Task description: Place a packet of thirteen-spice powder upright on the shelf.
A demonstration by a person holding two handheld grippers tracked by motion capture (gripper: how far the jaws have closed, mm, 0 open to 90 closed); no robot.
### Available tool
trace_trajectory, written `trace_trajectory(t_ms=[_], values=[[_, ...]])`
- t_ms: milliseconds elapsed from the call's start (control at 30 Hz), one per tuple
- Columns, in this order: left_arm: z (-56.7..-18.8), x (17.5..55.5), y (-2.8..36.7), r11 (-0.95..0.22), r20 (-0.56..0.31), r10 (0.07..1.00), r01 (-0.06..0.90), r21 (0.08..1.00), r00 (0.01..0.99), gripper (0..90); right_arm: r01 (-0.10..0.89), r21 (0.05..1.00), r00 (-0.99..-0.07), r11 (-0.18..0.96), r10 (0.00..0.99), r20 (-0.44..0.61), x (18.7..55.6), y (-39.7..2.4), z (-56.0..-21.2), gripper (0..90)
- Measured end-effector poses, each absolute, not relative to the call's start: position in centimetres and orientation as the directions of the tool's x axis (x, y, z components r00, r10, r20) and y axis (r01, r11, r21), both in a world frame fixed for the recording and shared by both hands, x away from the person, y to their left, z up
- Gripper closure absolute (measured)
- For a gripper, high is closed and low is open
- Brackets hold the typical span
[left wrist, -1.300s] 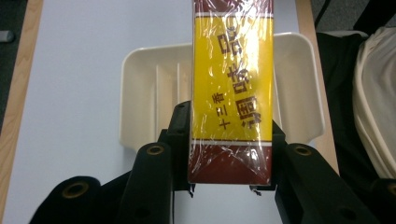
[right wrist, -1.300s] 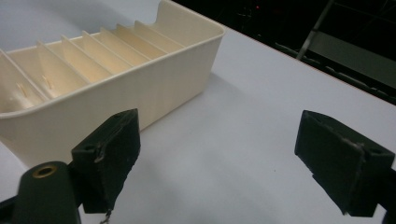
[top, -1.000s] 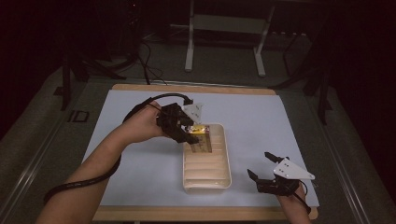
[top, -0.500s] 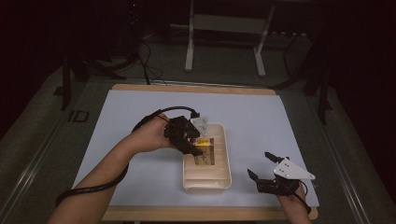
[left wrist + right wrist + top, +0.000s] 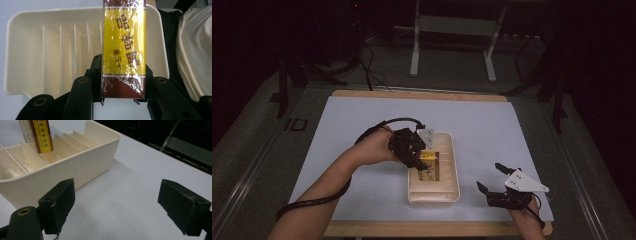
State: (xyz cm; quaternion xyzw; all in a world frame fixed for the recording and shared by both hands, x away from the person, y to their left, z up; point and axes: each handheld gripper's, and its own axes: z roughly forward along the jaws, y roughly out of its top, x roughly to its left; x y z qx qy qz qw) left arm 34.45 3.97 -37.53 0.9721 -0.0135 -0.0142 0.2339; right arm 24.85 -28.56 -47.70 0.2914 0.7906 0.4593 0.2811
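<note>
Left gripper [image 5: 418, 156] lower now, over tray [image 5: 27, 50] left rim, jaws pinching book [image 5: 123, 50] above dividers. Right gripper [image 5: 493, 179] unmoved near front edge, jaws spread. Slotting likely next.

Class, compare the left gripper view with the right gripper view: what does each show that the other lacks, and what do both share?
Left gripper view: the left gripper, its black jaws shut on the yellow and maroon cellophane-wrapped box, and a pale sleeve at the right edge.

Right gripper view: the right gripper, jaws wide apart with nothing between them, low over the white table sheet, and the dark floor beyond.

Both: the cream plastic ribbed tray and the box above it.
</note>
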Motion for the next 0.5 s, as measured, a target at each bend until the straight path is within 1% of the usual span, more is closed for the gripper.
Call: trace_trajectory(t_ms=[100,400,500], values=[[-37.8,34.5,3.9,-0.895,-0.017,-0.036,-0.025,0.445,0.999,67.6,0.201,0.891,-0.673,0.408,0.718,-0.177,24.8,-28.5,-47.7,14.3],[-38.7,34.6,4.2,-0.886,-0.018,-0.023,-0.011,0.464,1.0,67.5,0.202,0.89,-0.673,0.41,0.718,-0.178,24.8,-28.5,-47.7,14.3],[-39.6,34.3,4.3,-0.874,-0.005,-0.019,-0.014,0.486,1.0,67.4,0.202,0.889,-0.674,0.41,0.717,-0.177,24.8,-28.5,-47.7,14.3]])
